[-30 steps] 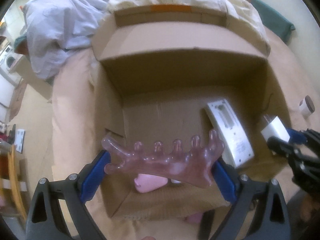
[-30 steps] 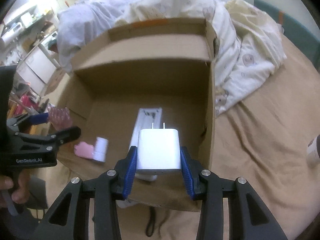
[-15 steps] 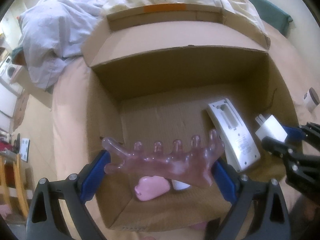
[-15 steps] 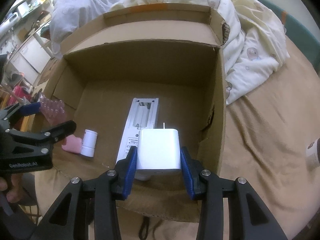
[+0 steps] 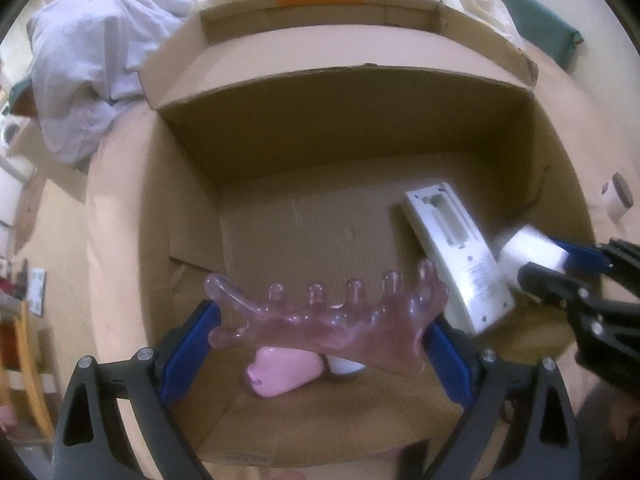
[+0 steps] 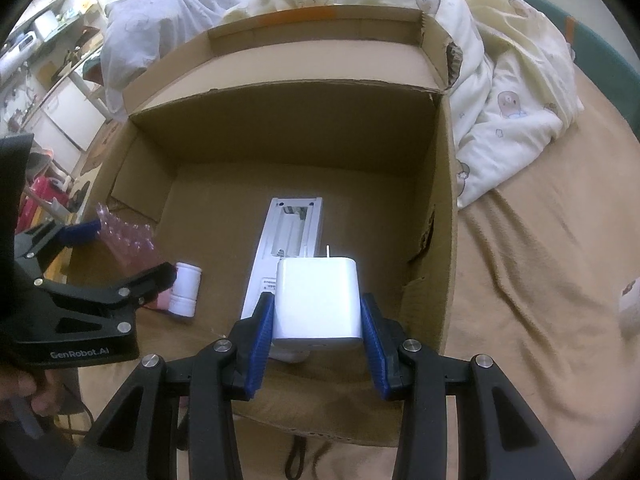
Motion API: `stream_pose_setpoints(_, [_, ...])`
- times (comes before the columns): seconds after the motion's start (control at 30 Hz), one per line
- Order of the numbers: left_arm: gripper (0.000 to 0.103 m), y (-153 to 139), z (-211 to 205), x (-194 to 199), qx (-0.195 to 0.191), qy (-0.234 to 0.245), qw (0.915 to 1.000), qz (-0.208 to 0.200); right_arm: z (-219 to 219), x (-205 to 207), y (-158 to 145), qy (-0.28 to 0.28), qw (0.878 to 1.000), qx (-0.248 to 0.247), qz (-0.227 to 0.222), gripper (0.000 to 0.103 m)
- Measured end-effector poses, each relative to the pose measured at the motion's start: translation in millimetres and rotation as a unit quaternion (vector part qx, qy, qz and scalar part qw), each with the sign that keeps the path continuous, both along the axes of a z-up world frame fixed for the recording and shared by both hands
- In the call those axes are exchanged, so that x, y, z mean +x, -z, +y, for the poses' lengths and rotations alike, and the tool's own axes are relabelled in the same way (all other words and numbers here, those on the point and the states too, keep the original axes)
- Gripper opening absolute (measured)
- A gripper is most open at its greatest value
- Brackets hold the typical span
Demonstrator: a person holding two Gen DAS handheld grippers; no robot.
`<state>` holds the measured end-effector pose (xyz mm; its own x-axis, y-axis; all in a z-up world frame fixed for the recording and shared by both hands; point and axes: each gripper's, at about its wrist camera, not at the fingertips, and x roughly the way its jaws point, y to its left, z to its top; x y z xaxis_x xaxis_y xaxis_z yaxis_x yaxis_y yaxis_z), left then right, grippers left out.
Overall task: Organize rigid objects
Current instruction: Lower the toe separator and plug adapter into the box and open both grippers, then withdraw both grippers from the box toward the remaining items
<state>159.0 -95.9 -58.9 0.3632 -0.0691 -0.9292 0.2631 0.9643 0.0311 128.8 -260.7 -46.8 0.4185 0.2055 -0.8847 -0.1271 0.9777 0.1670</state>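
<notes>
An open cardboard box (image 5: 360, 128) (image 6: 288, 132) lies on the bed. My left gripper (image 5: 320, 344) (image 6: 92, 248) is shut on a translucent pink knobbed massager (image 5: 332, 316) (image 6: 128, 240), held over the box's near left part. My right gripper (image 6: 318, 312) (image 5: 560, 264) is shut on a white plug adapter (image 6: 318, 298) (image 5: 528, 250) above the box's near right. On the box floor lie a long white device (image 5: 456, 256) (image 6: 288, 240), a pink piece (image 5: 284, 372) and a small white bottle (image 6: 185, 288).
Rumpled white and cream bedding (image 6: 500, 80) (image 5: 88, 60) is heaped behind and right of the box. Tan bedsheet (image 6: 540, 280) spreads to the right. A small white jar (image 5: 616, 200) sits on the sheet right of the box. Furniture and floor (image 5: 24, 320) lie to the left.
Both grippers have come forward and lower over the box, which fills more of each view. Both grips are unchanged.
</notes>
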Motion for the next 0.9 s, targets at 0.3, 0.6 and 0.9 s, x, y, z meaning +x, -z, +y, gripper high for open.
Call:
stream_pose_setpoints(0.3, [0.097,-3.6,4.9,-0.6,-0.017,-0.008,0.9998,0.0,-11.7,2.0,-7.4,0.024,0.998,0.048,-0.013,0.06])
stream_pose_setpoints(0.6, [0.103,-19.4,6.8,-5.4,-0.035,-0.017,0.9989,-0.026,-16.7,-1.8,-26.6,0.027,0.994,0.089,-0.057,0.103])
stream_pose_setpoints(0.9, [0.103,-25.1,16.8,-2.6,-0.045,-0.039,0.9981,-0.017,-19.8,-4.2,-33.9,0.039,0.992,0.089,-0.077,0.103])
